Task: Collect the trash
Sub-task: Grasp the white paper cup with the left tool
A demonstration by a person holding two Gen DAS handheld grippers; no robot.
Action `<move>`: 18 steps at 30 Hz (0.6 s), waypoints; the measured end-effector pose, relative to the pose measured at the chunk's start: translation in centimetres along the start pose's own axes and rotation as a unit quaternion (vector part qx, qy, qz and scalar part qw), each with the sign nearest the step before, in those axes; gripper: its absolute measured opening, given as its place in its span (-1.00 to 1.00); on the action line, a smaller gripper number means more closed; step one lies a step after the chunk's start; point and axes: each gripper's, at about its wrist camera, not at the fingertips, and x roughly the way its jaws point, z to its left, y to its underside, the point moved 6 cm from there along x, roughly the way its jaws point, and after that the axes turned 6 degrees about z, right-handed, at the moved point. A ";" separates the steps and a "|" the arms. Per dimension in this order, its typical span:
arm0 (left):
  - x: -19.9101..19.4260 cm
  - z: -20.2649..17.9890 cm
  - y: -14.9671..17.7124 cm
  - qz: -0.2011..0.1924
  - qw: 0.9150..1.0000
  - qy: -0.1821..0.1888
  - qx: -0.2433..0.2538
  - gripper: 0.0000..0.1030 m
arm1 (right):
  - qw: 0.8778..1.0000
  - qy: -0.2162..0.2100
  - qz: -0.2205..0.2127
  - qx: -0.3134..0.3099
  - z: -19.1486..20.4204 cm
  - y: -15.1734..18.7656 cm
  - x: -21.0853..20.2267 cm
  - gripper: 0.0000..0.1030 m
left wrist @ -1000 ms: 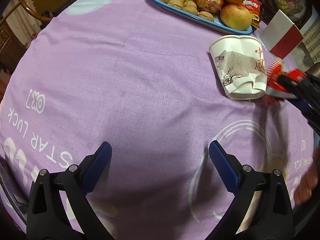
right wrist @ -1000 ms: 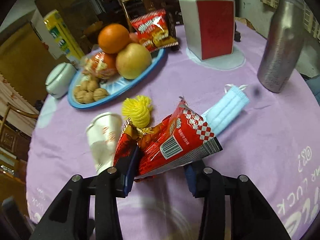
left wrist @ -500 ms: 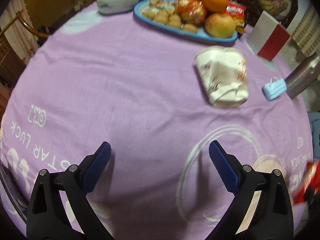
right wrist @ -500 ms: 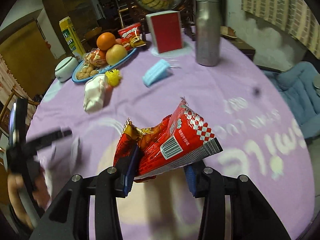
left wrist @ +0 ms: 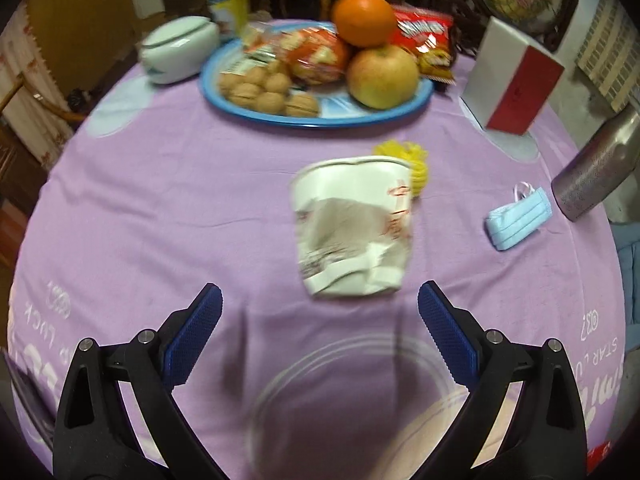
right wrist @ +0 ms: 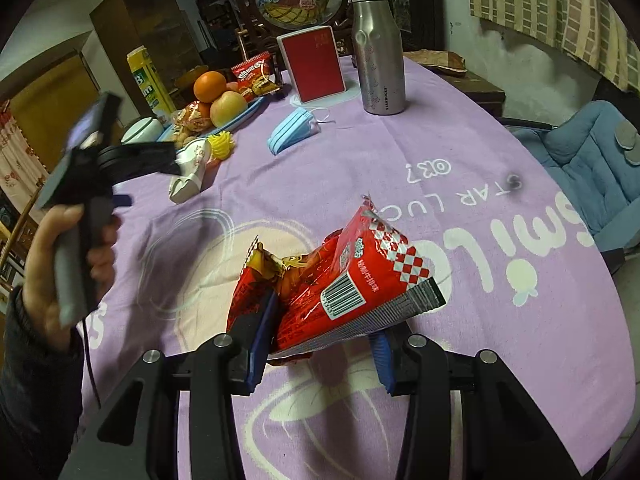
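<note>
Purple cloth with white words covers the round desk, and chairs and dark shelves stand behind it.

My right tongs are clamped on a red snack wrapper, held up above the near part of the desk. My left tongs are wide apart with nothing between them, pointing down at a crushed paper cup.

I think the cup is the next bit of trash for my left tongs. It lies on its side, near the middle of the desk, with its open rim toward the blue plate of fruit and nuts. A yellow ball sits just beside the rim. To do this well, I should come down over the squashed end closest to me, one pad on each side, and squeeze gently. The cup is soft, so it may fold more. I should stay away from the yellow ball.

The cup is white with a grey picture and red writing. Its bottom end is bent and flat. The wrapper is shiny, crinkled and torn open, with a barcode and red and white checks. A blue face mask lies further off, near the metal bottle.
</note>
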 end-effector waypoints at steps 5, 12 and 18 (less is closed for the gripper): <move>2.0 -1.0 -1.7 -0.004 1.000 -0.025 0.013 0.84 | 1.000 -0.003 -0.003 -0.007 0.3 0.2 -0.3 -0.16; 5.8 -0.5 -2.2 0.057 0.998 -0.009 -0.009 0.84 | 1.000 -0.006 -0.001 -0.011 0.4 0.0 -0.1 -0.16; 4.8 0.4 -2.3 0.014 1.000 -0.020 0.001 0.27 | 1.000 -0.007 0.005 -0.009 0.7 -0.1 0.6 -0.16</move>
